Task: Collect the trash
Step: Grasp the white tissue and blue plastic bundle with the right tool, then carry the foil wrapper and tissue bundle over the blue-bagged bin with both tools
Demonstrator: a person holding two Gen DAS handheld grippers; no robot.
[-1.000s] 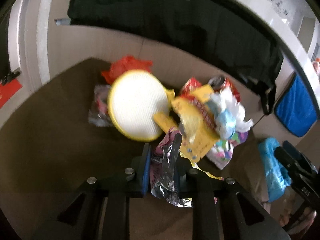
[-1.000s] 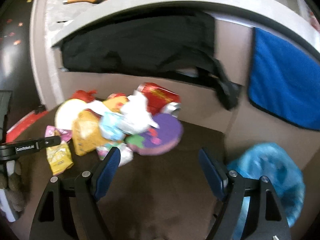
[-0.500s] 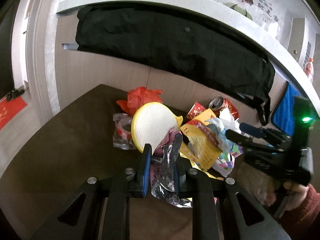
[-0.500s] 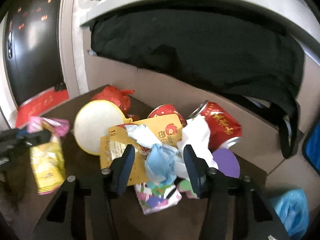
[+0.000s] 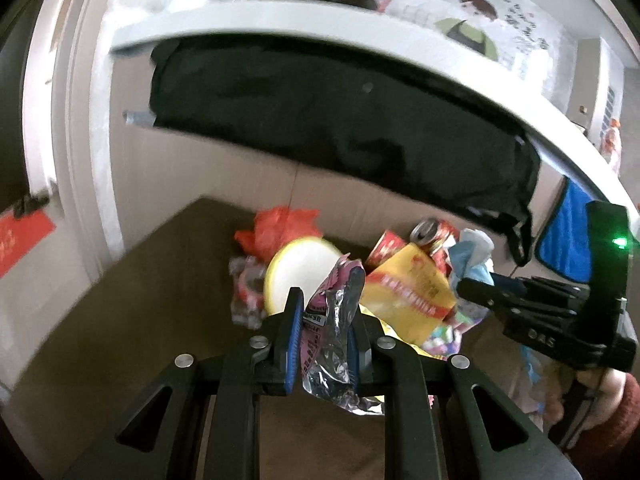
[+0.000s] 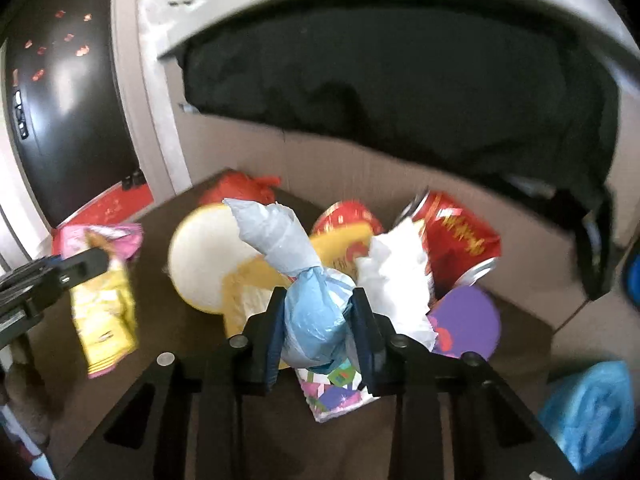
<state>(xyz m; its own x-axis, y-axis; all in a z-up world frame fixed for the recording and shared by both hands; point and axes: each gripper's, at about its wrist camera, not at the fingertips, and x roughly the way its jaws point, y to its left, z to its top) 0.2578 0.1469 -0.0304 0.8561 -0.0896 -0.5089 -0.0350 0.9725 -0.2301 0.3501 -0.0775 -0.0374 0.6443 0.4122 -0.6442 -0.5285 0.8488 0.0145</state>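
A pile of trash lies on a brown surface [image 5: 132, 300]: a round yellow-rimmed white lid [image 5: 298, 266], a red bag [image 5: 280, 226], red cans [image 6: 456, 236], a yellow packet [image 5: 408, 296], white tissue [image 6: 394, 280] and a purple disc [image 6: 468, 324]. My left gripper [image 5: 322, 308] is shut on a pink and silver foil wrapper [image 5: 332, 320], held above the surface; it also shows in the right wrist view [image 6: 100, 240]. My right gripper [image 6: 318, 320] is shut on a knotted light blue plastic bag [image 6: 308, 300] at the pile.
A black cloth [image 5: 340, 120] hangs from a white counter edge [image 5: 360, 40] behind the pile. A blue cloth [image 5: 564, 240] hangs at the right. A blue plastic bag [image 6: 592, 404] lies low at the right. A colourful carton [image 6: 336, 388] sits under my right gripper.
My right gripper moved in to the pile and closed on the light blue bag. My left gripper kept hold of the foil wrapper and drew back and up slightly.
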